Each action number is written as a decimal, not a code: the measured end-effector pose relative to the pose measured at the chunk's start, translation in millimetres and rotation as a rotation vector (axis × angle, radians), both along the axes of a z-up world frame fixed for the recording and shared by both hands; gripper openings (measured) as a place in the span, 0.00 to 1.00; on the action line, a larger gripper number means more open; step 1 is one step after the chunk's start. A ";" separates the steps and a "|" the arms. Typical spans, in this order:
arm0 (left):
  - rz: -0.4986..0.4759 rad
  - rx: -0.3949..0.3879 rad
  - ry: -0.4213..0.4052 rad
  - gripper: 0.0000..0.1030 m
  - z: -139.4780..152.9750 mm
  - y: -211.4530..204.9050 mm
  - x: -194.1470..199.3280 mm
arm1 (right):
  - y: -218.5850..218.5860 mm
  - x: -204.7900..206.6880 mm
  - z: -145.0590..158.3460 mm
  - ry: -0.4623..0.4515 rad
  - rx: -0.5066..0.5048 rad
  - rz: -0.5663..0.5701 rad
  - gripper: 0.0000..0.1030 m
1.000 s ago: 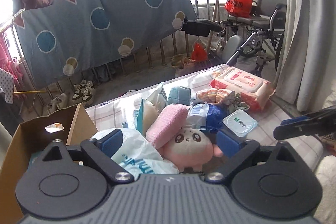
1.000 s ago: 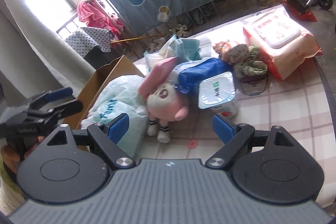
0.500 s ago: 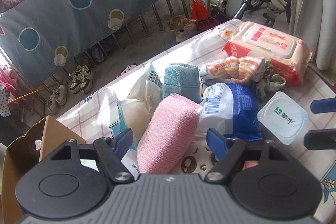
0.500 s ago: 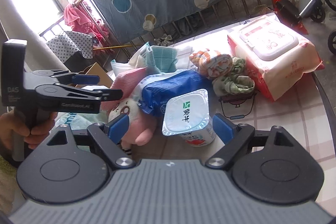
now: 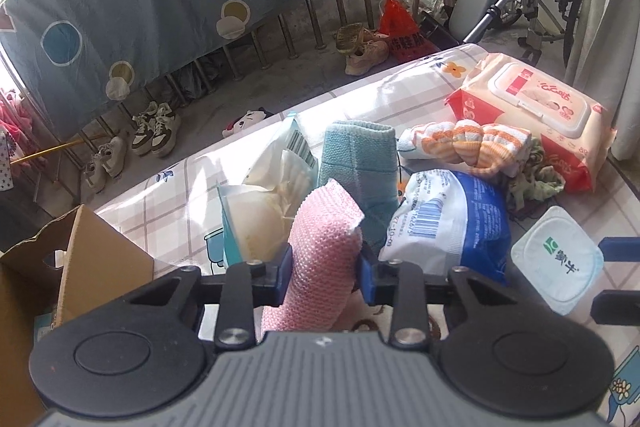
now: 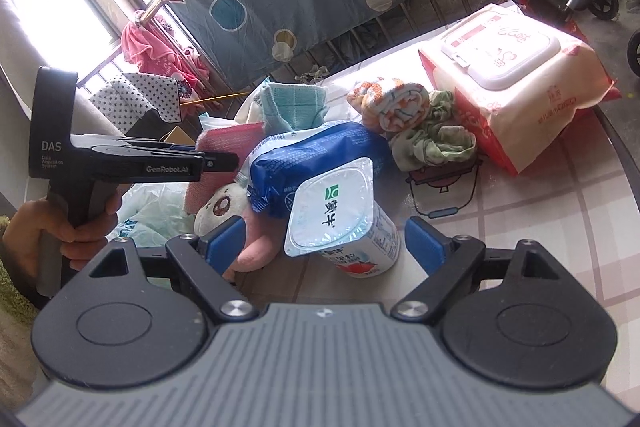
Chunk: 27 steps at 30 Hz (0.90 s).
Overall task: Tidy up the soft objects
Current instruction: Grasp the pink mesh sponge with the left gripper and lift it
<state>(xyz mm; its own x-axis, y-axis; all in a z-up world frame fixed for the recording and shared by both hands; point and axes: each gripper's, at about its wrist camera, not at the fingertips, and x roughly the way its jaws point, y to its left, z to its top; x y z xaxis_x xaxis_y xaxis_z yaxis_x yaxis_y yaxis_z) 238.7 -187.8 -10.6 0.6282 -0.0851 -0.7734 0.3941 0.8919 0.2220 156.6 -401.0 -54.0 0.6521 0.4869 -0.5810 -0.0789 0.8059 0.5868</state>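
Both blue fingers of the left gripper (image 5: 325, 263) are clamped on the pink knitted cloth (image 5: 320, 247), which stands pinched between them above the pile. Fingers of the right gripper (image 6: 326, 247) stand wide apart and hold nothing; the sealed yogurt cup (image 6: 340, 219) sits between them without visible contact. From the right wrist view, the pink cloth lies on top of the pink plush doll (image 6: 224, 211), beside the blue plastic pack (image 6: 308, 163). Behind these rest the teal knitted cloth (image 5: 356, 155), the rolled orange-striped towel (image 5: 464, 143), a crumpled green cloth (image 6: 436, 143) and the wet-wipe pack (image 5: 532, 115), all on the checked tablecloth (image 6: 552, 203). A cardboard box (image 5: 76, 267) stands open at the left edge of the table, near the left gripper. Step in hand, as judged: the grasp on the pink cloth is secured, and the lift-out is due. The next move calls for raising the cloth clear of the doll and the blue pack, then carrying it leftward over the box rim before release. The cloth is limp and will droop below the fingers, so allow height to clear the box flap. Keep the right gripper clear of the yogurt cup, which could tip if nudged.
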 end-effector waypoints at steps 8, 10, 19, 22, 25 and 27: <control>-0.013 -0.159 -0.035 0.31 60.2 17.5 -51.4 | -13.0 -11.7 7.5 -0.030 0.035 -0.041 0.84; -0.033 -0.213 -0.032 0.31 77.3 23.0 -74.7 | -16.2 -17.4 12.6 -0.042 0.043 -0.049 0.84; -0.079 -0.521 0.229 0.32 65.7 46.0 -165.6 | -25.2 -54.1 33.1 -0.083 0.114 -0.044 0.84; -0.047 -0.601 0.326 0.32 25.8 45.7 -171.6 | -26.5 -69.7 34.5 -0.075 0.148 -0.032 0.84; -0.018 -0.682 0.406 0.32 -13.9 43.9 -165.2 | -24.9 -83.3 28.2 -0.029 0.185 -0.011 0.84; -0.015 -0.719 0.419 0.32 -32.0 40.7 -157.7 | -21.9 -91.7 20.6 0.017 0.209 0.000 0.84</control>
